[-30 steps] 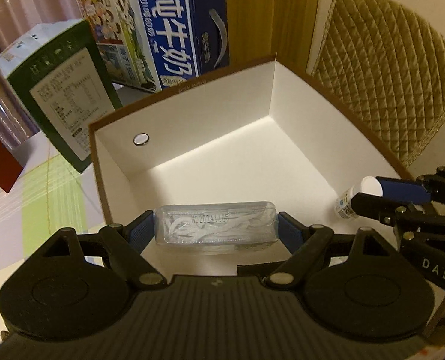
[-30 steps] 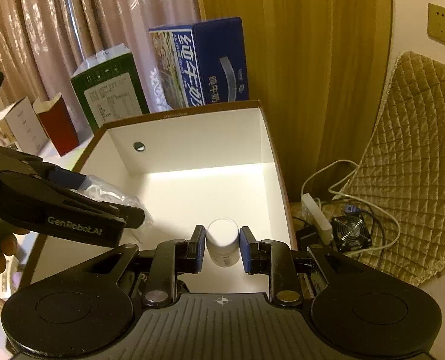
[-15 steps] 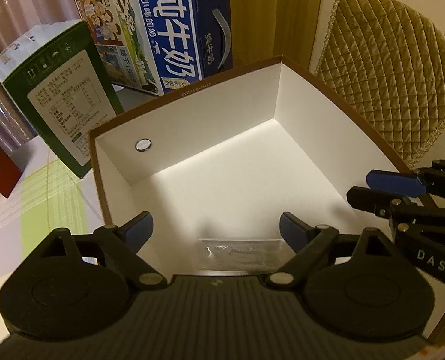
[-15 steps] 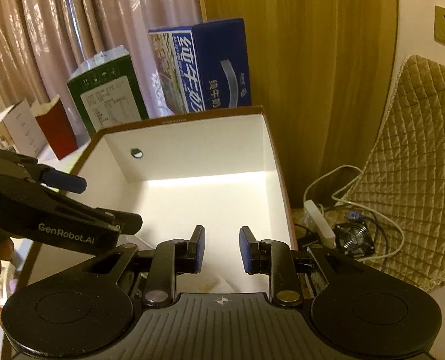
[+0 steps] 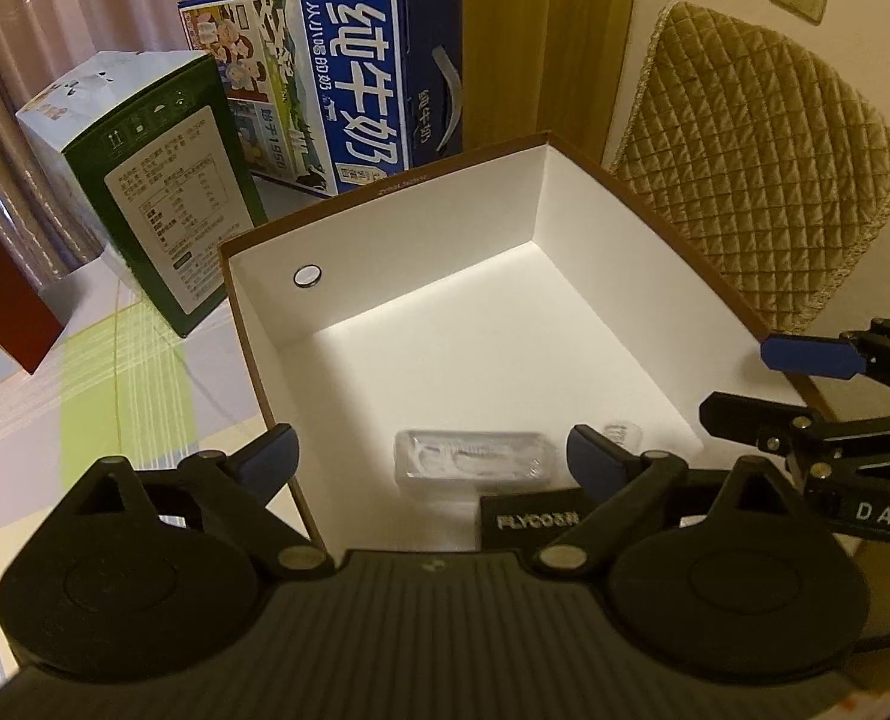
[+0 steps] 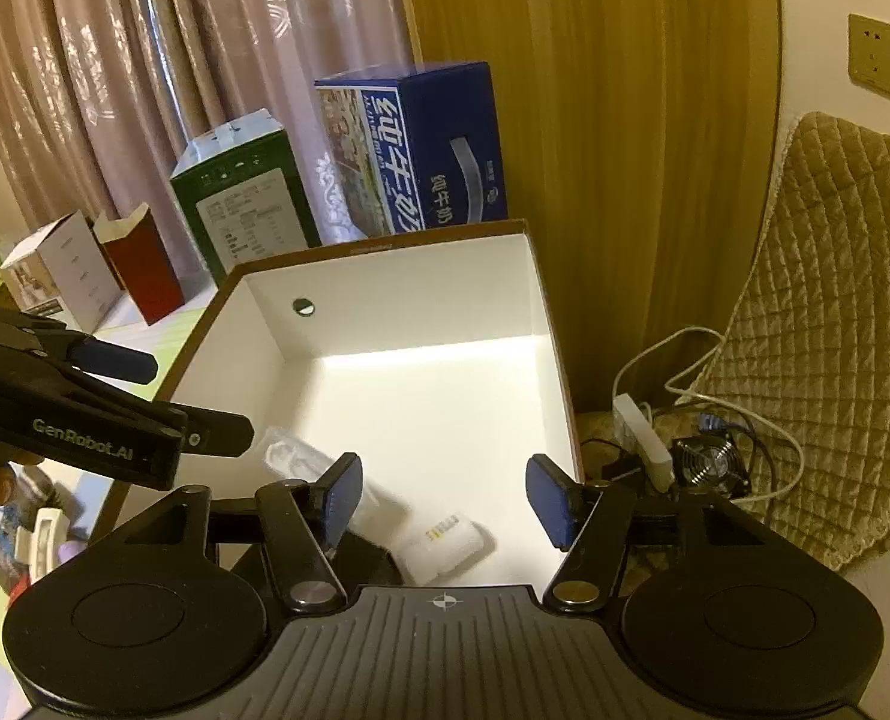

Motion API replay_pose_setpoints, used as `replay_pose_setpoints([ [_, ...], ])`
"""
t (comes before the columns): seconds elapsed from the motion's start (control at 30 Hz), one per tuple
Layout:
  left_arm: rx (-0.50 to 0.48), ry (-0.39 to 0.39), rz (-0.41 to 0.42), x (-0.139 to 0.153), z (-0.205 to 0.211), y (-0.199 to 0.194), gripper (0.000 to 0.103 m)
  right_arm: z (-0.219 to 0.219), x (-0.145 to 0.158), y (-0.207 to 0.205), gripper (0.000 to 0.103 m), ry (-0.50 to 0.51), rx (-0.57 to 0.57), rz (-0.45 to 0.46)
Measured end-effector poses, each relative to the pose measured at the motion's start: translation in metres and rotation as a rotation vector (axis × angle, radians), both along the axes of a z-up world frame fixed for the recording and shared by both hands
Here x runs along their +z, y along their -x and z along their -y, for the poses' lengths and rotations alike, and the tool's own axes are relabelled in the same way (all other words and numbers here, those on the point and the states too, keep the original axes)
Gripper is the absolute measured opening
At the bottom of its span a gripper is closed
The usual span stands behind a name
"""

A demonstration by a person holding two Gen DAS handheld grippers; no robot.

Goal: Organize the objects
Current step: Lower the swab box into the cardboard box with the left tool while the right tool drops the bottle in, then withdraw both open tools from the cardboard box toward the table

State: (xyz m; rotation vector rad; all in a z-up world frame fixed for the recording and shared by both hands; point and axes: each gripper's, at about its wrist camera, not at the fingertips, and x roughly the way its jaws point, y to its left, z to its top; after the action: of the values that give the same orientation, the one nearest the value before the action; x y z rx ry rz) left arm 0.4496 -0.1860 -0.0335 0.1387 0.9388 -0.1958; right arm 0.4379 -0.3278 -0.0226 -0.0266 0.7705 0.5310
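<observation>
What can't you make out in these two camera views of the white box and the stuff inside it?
- Black item in the white box: left view, the left tool covers most of it.
- Small white bottle: right view, label too blurred to read.
- Clear plastic case: left view, contents too dim to identify.
- Items at the far left edge: right view, cut off and blurred.

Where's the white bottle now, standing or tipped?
Tipped. The bottle lies on its side on the box floor, under the open right gripper, nothing between the pads.
</observation>
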Motion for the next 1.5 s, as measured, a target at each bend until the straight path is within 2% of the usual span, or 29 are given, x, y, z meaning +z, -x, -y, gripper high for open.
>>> replay_pose_setpoints([
  [0.07, -0.006, 0.002, 0.005, 0.004, 0.001, 0.008, 0.095, 0.003, 0.002, 0.007, 0.070, -0.006, -0.004, -0.004],
  [0.37, -0.011, 0.020, 0.021, 0.021, 0.005, 0.050, 0.096, 0.016, 0.017, 0.038, 0.080, -0.034, -0.024, -0.001],
  [0.83, 0.034, 0.052, 0.012, 0.037, -0.001, 0.108, 0.097, 0.027, 0.033, 0.080, 0.087, -0.065, -0.036, 0.001],
  [1.5, 0.094, 0.083, -0.038, 0.027, -0.027, 0.182, 0.097, 0.019, 0.033, 0.144, 0.089, -0.057, -0.034, -0.034],
])
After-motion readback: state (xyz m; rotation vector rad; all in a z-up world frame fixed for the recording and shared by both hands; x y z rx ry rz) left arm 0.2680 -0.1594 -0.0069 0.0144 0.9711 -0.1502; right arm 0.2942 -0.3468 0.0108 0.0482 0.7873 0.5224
